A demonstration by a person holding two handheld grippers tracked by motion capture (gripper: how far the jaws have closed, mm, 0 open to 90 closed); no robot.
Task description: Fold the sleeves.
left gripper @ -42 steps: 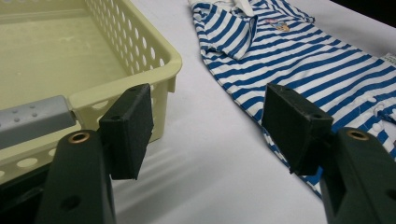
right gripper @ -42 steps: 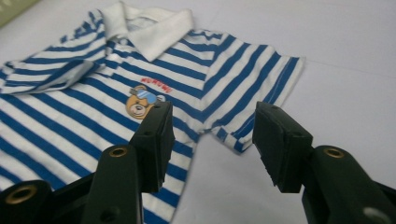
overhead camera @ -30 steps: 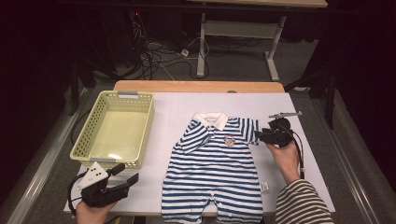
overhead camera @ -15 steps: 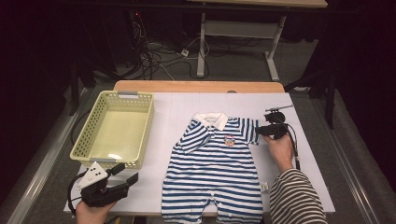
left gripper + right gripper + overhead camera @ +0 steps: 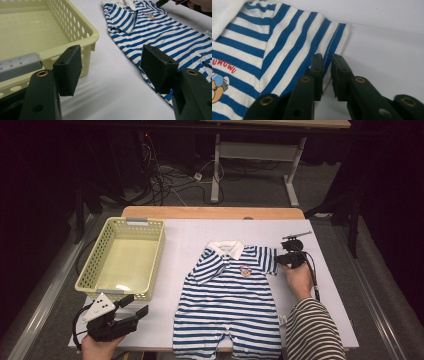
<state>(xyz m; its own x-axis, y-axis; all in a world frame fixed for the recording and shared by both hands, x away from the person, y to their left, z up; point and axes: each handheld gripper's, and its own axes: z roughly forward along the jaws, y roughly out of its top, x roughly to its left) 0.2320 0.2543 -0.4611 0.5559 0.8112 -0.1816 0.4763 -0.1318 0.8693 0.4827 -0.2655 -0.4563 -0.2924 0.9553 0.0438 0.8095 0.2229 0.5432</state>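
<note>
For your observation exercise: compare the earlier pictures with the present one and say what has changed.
The right hand-held gripper moved down to the blue-and-white striped baby romper's sleeve; its jaws have just been closing on the sleeve edge. The left hand-held gripper, yellow perforated plastic basket and romper stayed put.

Blue and white stripes are shown on the romper [image 5: 227, 307], beside which a pale yellow basket [image 5: 89, 279] is seen.

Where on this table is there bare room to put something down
Free patches: the white strip between the yellow basket and the striped romper, the band behind the romper's collar up to the wooden edge, and inside the basket. Crowded: the romper's sleeve by the right gripper, and the front corner by the left gripper.
</note>
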